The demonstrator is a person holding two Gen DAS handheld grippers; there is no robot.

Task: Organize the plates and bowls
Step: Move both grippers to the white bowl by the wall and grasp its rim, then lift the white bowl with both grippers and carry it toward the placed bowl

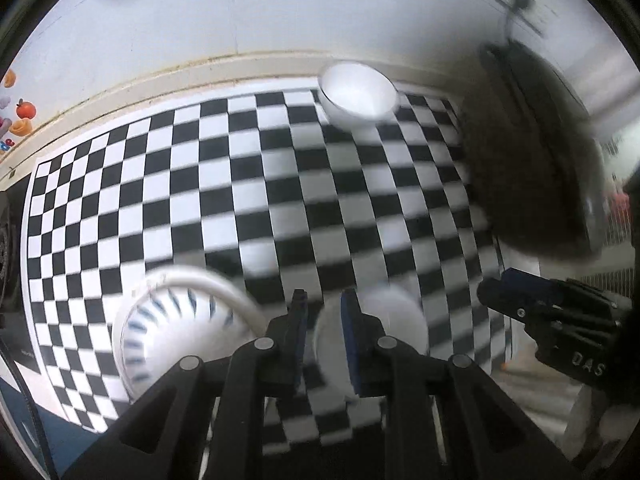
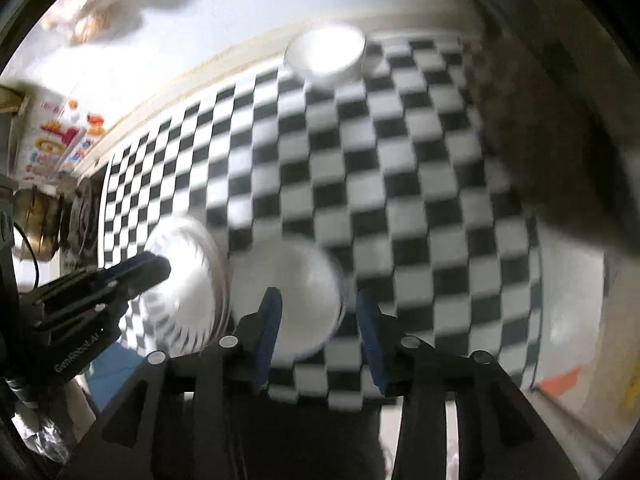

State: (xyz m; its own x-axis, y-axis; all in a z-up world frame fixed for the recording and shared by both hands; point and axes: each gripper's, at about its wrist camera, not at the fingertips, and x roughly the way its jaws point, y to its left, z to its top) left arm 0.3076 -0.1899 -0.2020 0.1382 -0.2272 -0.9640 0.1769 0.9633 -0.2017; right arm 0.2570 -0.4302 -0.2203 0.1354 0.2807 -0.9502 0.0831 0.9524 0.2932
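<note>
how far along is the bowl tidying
Nothing is stacked yet. Three bowls sit apart on the checkered mat: the striped bowl, the plain bowl and the far bowl. The left gripper straddles the plain bowl's rim; the right gripper is open, holding nothing.

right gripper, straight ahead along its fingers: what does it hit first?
Probably the plain white bowl just beyond the right gripper, whose open jaws frame its near right rim. Motion blur leaves depth uncertain.
</note>
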